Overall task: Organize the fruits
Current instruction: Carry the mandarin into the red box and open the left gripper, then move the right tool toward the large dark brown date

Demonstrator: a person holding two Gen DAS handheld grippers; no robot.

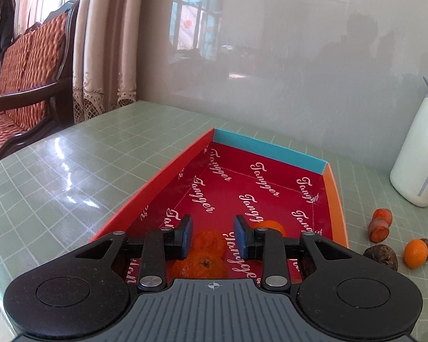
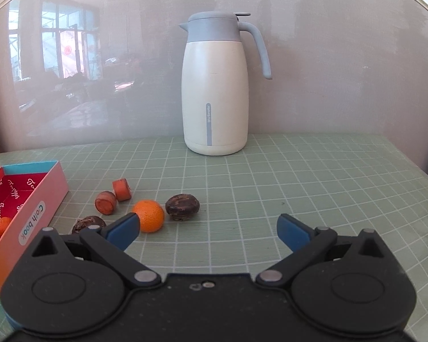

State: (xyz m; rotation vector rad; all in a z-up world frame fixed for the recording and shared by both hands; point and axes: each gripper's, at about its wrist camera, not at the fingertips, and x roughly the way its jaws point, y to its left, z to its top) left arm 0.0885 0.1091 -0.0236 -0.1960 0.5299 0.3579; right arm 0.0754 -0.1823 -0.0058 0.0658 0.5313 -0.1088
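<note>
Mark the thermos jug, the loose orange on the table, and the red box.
thermos jug (image 2: 215, 97): right wrist view, middle of its white body.
loose orange (image 2: 149, 216): right wrist view, centre of its peel.
red box (image 1: 266, 149): left wrist view, its blue far wall.

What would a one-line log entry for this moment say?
left gripper closed, empty, over box | right gripper open near orange on table | boxed oranges

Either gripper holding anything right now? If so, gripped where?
Nothing is held. The left gripper hangs over the red cardboard box with its narrow gap bare; the small orange mandarins lie below it. The right gripper is spread wide, empty.
</note>
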